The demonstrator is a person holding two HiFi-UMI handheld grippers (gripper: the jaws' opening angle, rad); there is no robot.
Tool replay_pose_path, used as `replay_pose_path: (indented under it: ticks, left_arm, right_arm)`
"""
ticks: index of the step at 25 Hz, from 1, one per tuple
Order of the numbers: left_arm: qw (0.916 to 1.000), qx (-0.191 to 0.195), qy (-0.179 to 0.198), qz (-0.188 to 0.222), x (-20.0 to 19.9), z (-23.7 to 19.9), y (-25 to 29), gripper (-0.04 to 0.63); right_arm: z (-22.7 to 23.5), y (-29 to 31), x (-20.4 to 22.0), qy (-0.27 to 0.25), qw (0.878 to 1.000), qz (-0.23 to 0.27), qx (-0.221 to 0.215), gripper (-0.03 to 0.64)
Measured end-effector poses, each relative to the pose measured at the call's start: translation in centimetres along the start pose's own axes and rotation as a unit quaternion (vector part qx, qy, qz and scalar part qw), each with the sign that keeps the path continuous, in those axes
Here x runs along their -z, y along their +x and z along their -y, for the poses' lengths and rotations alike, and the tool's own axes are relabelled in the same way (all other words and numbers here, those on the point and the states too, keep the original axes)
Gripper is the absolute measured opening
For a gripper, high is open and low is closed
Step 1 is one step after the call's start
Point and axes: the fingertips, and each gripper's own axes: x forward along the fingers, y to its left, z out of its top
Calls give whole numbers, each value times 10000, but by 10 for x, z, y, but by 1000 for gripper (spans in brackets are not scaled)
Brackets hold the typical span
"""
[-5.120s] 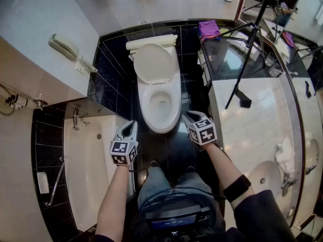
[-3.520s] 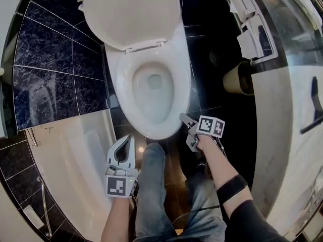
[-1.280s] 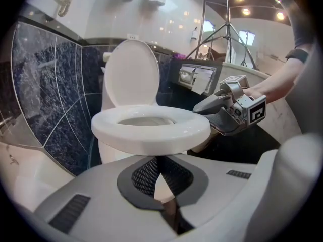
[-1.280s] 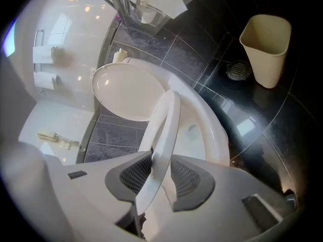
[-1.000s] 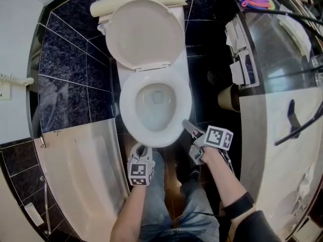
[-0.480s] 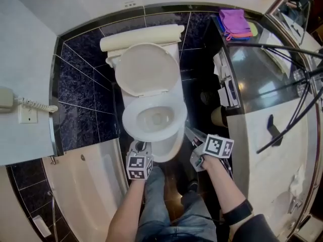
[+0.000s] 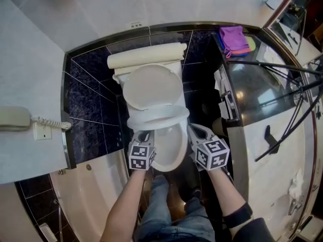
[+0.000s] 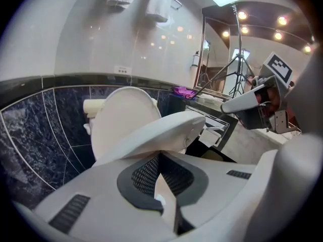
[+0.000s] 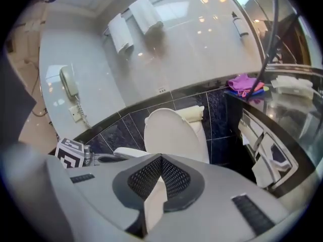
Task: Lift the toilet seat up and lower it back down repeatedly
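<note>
The toilet seat [image 7: 158, 119] hangs half raised over the bowl [image 7: 177, 155], in front of the upright lid [image 7: 153, 87]. We judge it stiff, light, smooth plastic, best lifted under its front rim. Our left claw [image 7: 145, 134] is closed, apparently beneath that rim. Our right claw [image 7: 194, 129], just closed on nothing, sits beside it.

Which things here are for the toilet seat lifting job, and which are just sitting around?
For the job: white oval plastic toilet seat, partly raised; left gripper gripping it; right gripper, jaws just closed on it.
Just lying about: cream wall telephone; purple folded cloth; white bathtub.
</note>
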Motion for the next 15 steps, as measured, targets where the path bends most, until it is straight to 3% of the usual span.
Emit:
replay_pose_path:
  ticks: [6, 15]
  left_arm:
    - [9998, -22, 71, 164, -51, -30, 26, -11]
    - [9989, -154, 189, 408, -106, -78, 71, -10]
  right_arm:
    - [-17, 24, -46, -1091, 9938, 144, 125, 15]
    - [-31, 58, -80, -1310, 9912, 173, 54, 17]
